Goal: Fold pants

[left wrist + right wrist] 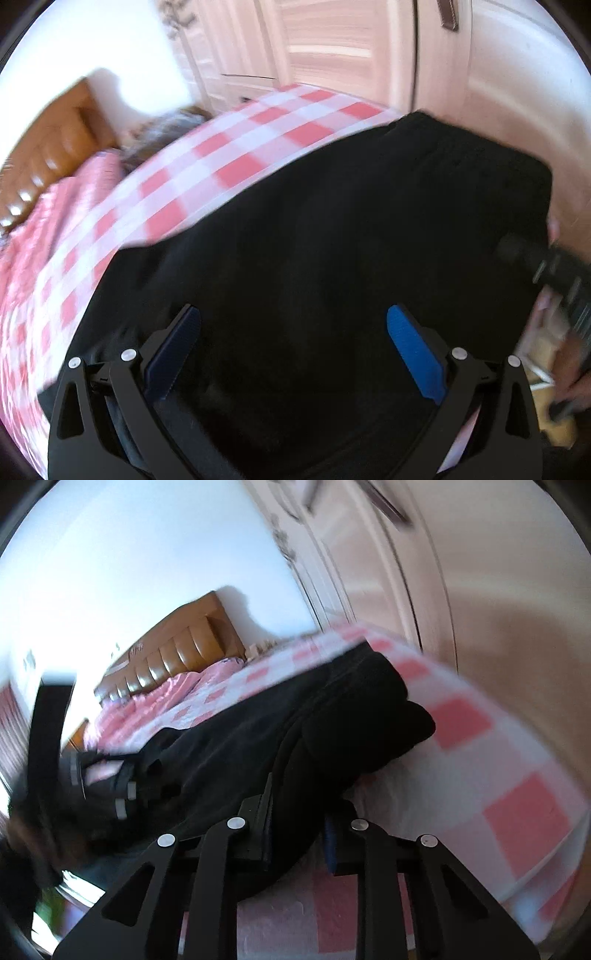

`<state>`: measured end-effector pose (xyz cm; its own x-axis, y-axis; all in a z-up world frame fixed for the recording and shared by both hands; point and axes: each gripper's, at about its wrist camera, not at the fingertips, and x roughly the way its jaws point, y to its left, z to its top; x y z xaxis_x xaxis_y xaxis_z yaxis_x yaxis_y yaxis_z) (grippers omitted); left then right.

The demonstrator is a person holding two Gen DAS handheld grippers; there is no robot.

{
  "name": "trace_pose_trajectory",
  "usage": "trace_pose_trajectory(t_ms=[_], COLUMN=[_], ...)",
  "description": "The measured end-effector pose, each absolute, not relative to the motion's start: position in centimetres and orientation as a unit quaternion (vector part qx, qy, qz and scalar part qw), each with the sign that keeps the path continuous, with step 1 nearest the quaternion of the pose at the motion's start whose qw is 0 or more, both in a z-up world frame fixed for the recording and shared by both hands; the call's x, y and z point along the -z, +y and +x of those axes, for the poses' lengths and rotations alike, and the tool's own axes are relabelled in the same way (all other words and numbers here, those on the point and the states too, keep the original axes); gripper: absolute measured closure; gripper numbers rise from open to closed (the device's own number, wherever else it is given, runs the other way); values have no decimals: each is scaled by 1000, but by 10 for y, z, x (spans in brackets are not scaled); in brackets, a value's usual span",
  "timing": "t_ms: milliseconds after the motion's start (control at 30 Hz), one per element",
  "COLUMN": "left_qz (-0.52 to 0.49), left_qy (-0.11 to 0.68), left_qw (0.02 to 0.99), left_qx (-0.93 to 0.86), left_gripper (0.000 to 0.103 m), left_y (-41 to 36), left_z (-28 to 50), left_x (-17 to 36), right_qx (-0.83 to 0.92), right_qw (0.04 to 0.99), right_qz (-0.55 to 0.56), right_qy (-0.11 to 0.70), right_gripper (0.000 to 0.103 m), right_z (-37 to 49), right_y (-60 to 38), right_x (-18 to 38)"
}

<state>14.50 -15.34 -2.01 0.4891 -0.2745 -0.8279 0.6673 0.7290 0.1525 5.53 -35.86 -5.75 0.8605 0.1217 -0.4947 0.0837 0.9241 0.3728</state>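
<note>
Black pants (332, 229) lie spread on a red-and-white checked bed cover (229, 158). My left gripper (293, 321) is open just above the dark cloth, its blue pads wide apart with nothing between them. In the right wrist view the pants (258, 723) stretch away from me, with a folded bulge near the far edge of the bed. My right gripper (297, 812) is shut on the near edge of the pants, the cloth pinched between its jaws. The left gripper shows blurred at the left in this view (107, 782).
The checked cover (498, 775) drapes over the bed edge on the right. A brown padded headboard (184, 653) and pink bedding (159, 698) lie at the far end. Pale wardrobe doors (325, 48) stand behind the bed. The right gripper's body (554, 273) shows at the right edge.
</note>
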Motion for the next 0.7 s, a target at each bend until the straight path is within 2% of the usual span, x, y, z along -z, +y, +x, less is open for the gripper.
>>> trace_pose_trajectory(t_ms=[167,267,433,633,667,700], left_qz=[262,320,439,556,558,552], left_qy=[477,504,548,542,545,550], left_qw=[759,709,630,590,586,584], left_qx=[357,375,332,222,219,227], left_gripper=[2,2,2,3,7,25], left_y=[-254,-318,-403,-421,-420,-418], left_z=[164,159,143,140,141,141], left_x=[-33,-36,9,67,72,72], right_qx=[18,24,21,17,14,12], right_qw=[956,961,963,964,964,963], right_qz=[144,124,115,111,112,113], right_qy=[255,247,245,242,243,243], right_gripper=[81,81,81,81,81,81], right_z=[56,56,58,53,53,53], right_y=[-343,-336,-336,-332,-331,-331], right_x=[51,47,46,45,45,45])
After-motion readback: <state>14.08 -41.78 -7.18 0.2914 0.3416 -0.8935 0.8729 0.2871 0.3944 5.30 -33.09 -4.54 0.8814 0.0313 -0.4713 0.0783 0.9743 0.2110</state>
